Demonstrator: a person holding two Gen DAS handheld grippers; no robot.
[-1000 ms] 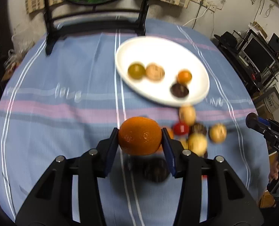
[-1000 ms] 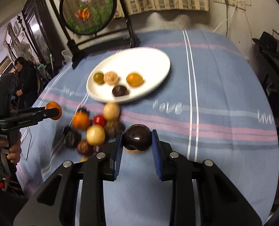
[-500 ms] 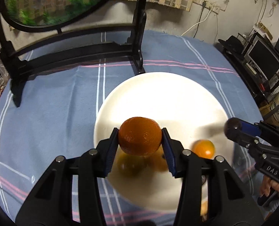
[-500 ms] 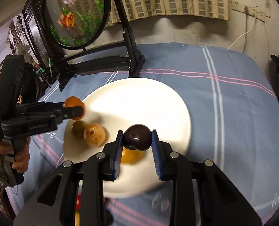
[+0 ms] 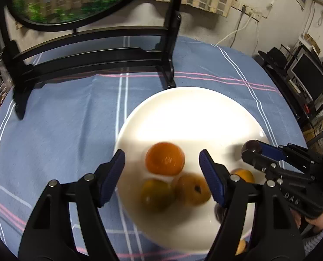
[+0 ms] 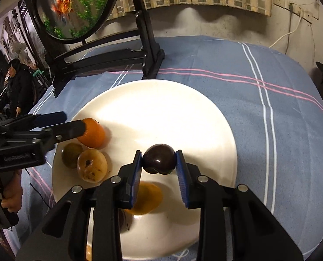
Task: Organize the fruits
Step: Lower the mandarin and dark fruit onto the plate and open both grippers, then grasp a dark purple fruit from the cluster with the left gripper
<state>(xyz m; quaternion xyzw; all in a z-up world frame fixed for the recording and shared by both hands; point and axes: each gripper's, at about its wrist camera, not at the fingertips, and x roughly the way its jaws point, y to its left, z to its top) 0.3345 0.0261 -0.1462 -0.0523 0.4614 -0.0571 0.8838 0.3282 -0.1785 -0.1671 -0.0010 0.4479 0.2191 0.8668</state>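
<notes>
A round table under a blue striped cloth (image 6: 259,69) fills both views, with a black-framed fish screen (image 6: 74,6) standing at its far edge and a white plate (image 6: 161,108) just in front of the stand. On the plate sit a greenish fruit (image 6: 69,155) and a tan fruit (image 6: 92,168), touching, with a small orange one (image 6: 147,198) nearer the cameras. The left gripper (image 5: 162,167) is opening; its pads stand clear of the orange (image 5: 165,158), which lies between them on the plate, touching the other two fruits. The right gripper (image 6: 158,163) is also opening around the plum (image 6: 159,161), which sits between the pads just above the plate's middle; whether they have let go I cannot tell. Both fruits are round, with no long axis. The next move is likely straight back for each hand
</notes>
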